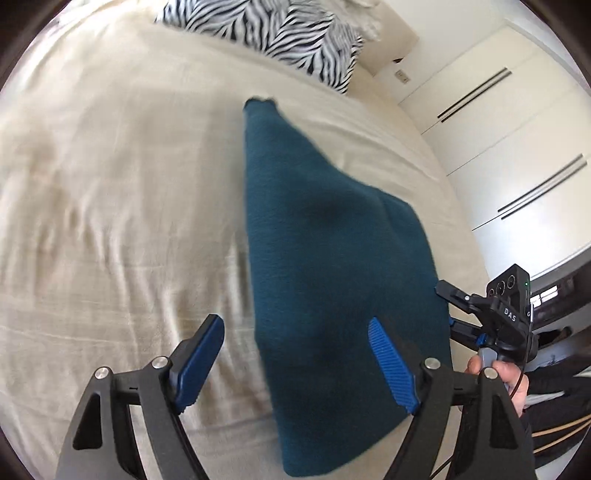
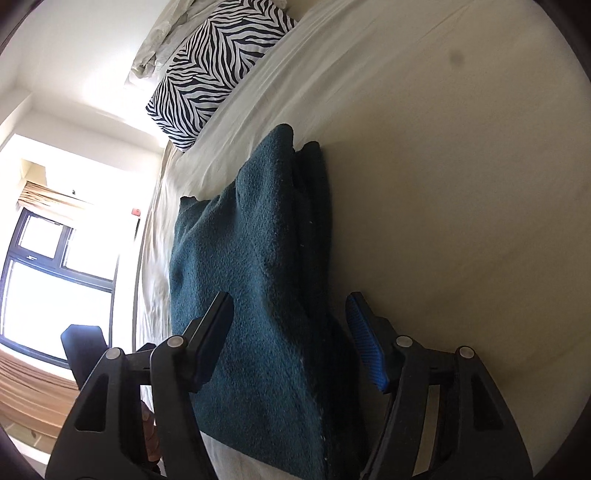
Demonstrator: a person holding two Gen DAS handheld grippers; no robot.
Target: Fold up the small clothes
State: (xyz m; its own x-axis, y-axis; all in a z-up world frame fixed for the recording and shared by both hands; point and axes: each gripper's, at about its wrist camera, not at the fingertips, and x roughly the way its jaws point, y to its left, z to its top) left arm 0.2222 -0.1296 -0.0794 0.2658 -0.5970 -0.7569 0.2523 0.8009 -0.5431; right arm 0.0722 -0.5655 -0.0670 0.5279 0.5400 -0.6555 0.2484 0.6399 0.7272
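A dark teal fleece garment (image 1: pixel 314 240) lies folded in a long strip on the cream bed sheet (image 1: pixel 110 184). My left gripper (image 1: pixel 295 343) hovers over its near end, open, with the right blue pad (image 1: pixel 389 363) above the cloth and the left pad (image 1: pixel 201 360) above bare sheet. In the right wrist view the garment (image 2: pixel 251 258) shows stacked layers along its right edge. My right gripper (image 2: pixel 291 332) stands open astride that near end, and neither pad presses on the cloth. The right gripper (image 1: pixel 461 306) also shows at the garment's right edge, held by a hand (image 1: pixel 513 384).
A zebra-striped pillow (image 1: pixel 273 33) lies at the head of the bed, beyond the garment. White wardrobe doors (image 1: pixel 517 147) stand to the right of the bed. A bright window (image 2: pixel 44 273) and a wooden floor (image 2: pixel 29 398) are past the bed's other side.
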